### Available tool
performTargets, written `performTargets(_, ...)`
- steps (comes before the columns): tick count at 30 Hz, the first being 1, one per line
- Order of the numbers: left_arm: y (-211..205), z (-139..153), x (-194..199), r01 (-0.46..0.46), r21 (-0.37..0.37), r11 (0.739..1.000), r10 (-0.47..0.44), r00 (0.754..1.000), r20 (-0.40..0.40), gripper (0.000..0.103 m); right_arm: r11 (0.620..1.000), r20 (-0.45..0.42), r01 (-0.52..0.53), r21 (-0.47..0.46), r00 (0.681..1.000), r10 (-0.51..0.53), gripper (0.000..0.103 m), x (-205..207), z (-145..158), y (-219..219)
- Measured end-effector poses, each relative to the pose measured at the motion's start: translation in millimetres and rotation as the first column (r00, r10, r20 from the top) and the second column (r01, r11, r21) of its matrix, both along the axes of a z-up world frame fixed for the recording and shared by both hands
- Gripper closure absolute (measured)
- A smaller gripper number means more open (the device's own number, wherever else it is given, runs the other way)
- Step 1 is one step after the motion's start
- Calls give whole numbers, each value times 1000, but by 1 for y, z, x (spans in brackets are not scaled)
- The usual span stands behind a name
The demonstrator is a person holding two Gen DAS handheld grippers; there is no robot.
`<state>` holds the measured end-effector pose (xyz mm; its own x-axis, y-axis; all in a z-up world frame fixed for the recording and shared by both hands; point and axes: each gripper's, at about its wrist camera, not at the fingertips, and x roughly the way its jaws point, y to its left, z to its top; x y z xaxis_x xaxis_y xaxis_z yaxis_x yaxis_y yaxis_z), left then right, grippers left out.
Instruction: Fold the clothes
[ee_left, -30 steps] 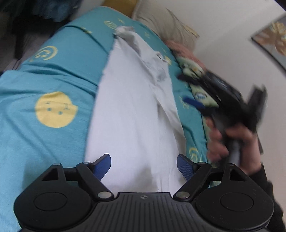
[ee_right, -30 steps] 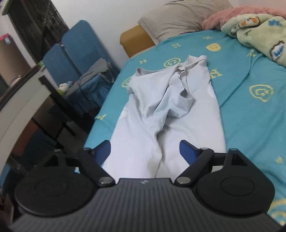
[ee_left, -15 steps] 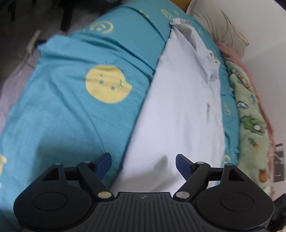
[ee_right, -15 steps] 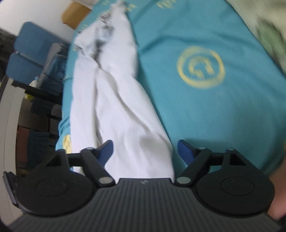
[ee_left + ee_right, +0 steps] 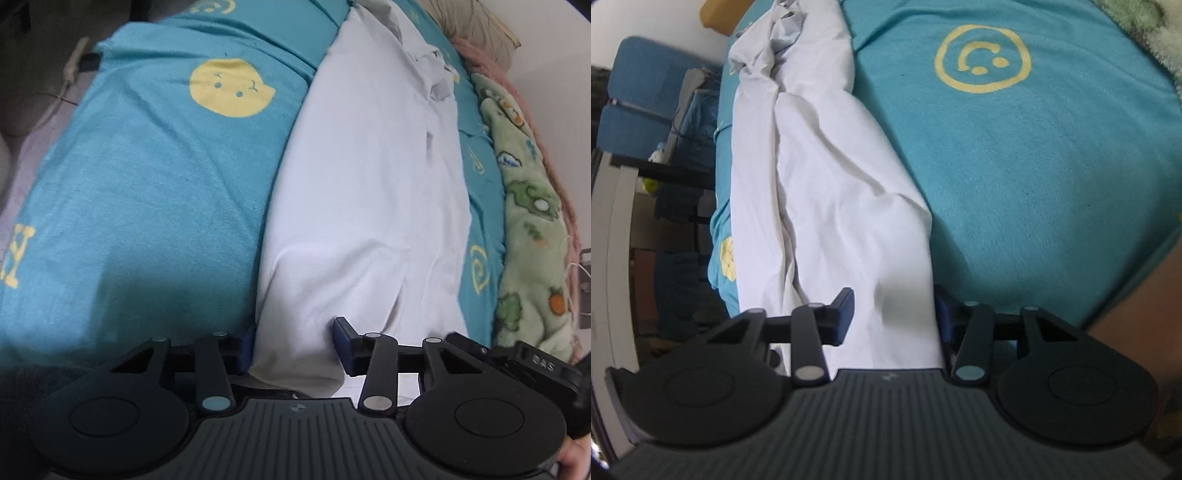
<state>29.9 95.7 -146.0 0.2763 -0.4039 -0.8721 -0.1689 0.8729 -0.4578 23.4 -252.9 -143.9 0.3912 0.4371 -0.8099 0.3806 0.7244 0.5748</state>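
Jaws of the left gripper (image 5: 293, 343) closing around the near hem of the white garment (image 5: 369, 184), cloth bunched between them; right gripper (image 5: 894, 314) likewise closing, garment edge between its jaws. Firm pinch not clear on either. Garment stretches away from both along the teal bedsheet (image 5: 147, 184).

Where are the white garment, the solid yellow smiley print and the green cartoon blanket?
white garment (image 5: 369, 192), left wrist view, middle of its flat fabric
solid yellow smiley print (image 5: 231, 88), left wrist view, centre of the face
green cartoon blanket (image 5: 532, 206), left wrist view, mid-length of the blanket
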Motion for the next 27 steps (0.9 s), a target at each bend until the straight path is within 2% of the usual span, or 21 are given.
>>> performTargets(2,1,0,-1,-6,-2,1000,6,1000,2,54,1000,17,-15,-24,1000,15,55,-5,4,5)
performTargets(4,2,0,0,-1,-17,1000,1,1000,2,42,1000,15,-1,-31,1000,1,55,-7,2,4)
performTargets(7,1,-1,1,19,-43,999,-19,1000,1,38,999,6,20,-38,1000,-20,56,-8,-2,2)
performTargets(8,0,-1,1,24,-42,999,-24,1000,3,41,999,5,10,-46,1000,-10,55,-7,-2,4)
performTargets(10,-3,0,-1,30,-29,999,-29,1000,7,70,997,10,-21,-77,1000,21,53,-7,0,11)
performTargets(11,-5,1,-2,34,-21,999,-34,999,9,75,994,10,-38,-101,999,40,53,-6,2,16)
performTargets(13,-6,5,-5,30,-12,999,-30,999,26,92,985,7,-71,-156,997,73,57,-3,9,26)
performTargets(14,-5,9,-7,20,-10,1000,-19,999,37,94,979,5,-83,-185,996,85,65,-3,13,30)
performTargets(15,-4,13,-9,8,-13,1000,-8,999,50,96,977,4,-83,-199,996,85,82,-4,16,31)
performTargets(19,3,39,-22,-49,-93,994,60,991,120,97,986,30,-33,-162,999,38,83,-12,33,20)
performTargets(23,-2,68,-22,-84,-128,988,104,981,166,98,996,70,27,-84,997,-22,85,-29,51,6)
performTargets(27,-4,99,-29,-84,-138,987,113,968,223,98,995,153,51,-82,988,-38,98,-42,75,2)
